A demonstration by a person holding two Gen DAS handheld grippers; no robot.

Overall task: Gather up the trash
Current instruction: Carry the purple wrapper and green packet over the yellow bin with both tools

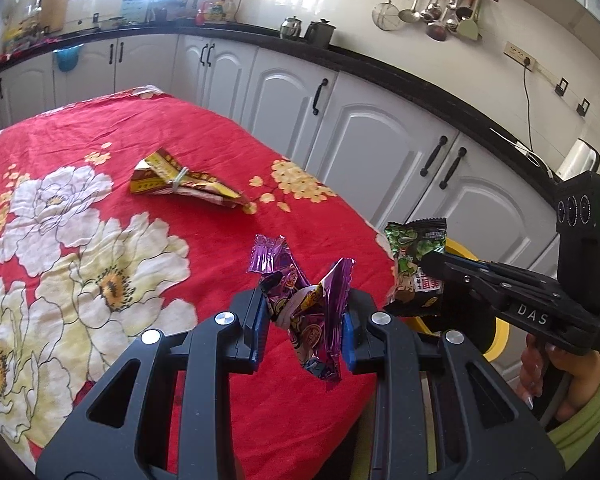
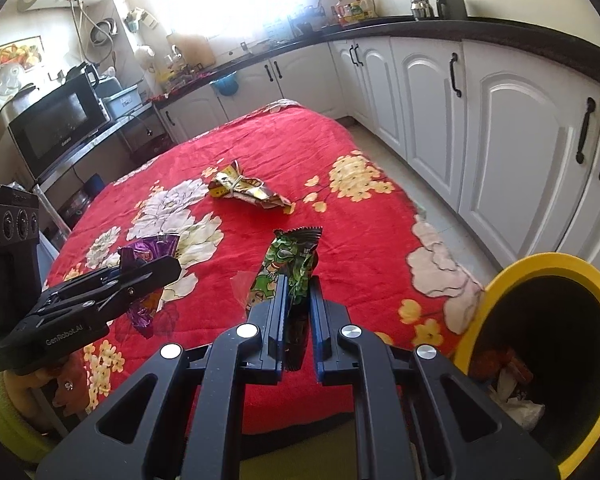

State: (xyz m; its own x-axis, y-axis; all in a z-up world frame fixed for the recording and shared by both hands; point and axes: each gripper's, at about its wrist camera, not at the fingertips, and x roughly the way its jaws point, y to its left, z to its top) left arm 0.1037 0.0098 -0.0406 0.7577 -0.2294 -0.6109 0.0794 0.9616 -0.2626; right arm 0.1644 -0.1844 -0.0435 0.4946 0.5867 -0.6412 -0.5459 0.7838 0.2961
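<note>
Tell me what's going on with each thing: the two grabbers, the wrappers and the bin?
left gripper: shut on the purple wrapper, off the table.
right gripper: shut on the green wrapper, lifted.
gold wrapper: lying on the red tablecloth, tied with a band.
yellow bin: open, trash inside.

Both handheld tools were matte black plastic. The left gripper (image 1: 304,328) had two flat fingers lined with blue pads (image 1: 260,338) and cut with triangular openings, and four round silver screws (image 1: 225,318) stood across its linkage. The right gripper (image 2: 298,312) had the same build, with silver screws (image 2: 247,331) at its joints. Seen at the right edge of the left wrist view, its body carried white "DAS" lettering, a boxy head with three round lenses and a small green light. At the left edge of the right wrist view, the other tool read "GenRobot.AI". The person wore a yellow-green sleeve (image 1: 588,420).
</note>
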